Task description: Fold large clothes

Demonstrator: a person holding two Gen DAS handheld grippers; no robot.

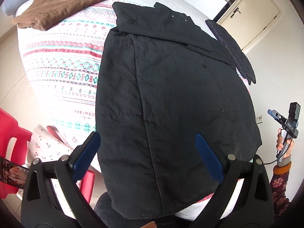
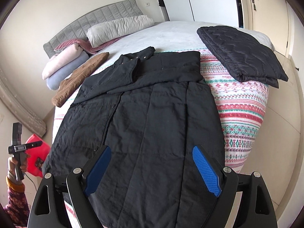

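A large black quilted coat (image 1: pixel 171 95) lies flat along the bed, collar at the far end, its sleeves folded in over the body; it also shows in the right wrist view (image 2: pixel 148 125). My left gripper (image 1: pixel 148 138) is open and empty, held above the coat's near hem. My right gripper (image 2: pixel 152 152) is open and empty, also above the near hem. Each gripper shows in the other's view, held off the bed's side: the right one (image 1: pixel 285 121) and the left one (image 2: pixel 20 146).
The bed has a patterned blanket (image 2: pixel 243 102). A folded black quilted garment (image 2: pixel 241 53) lies at the far right corner. A folded brown garment (image 2: pixel 79 76), rolled blankets (image 2: pixel 64 64) and a pillow (image 2: pixel 119 28) lie far left. A red chair (image 1: pixel 11 138) stands left of the bed.
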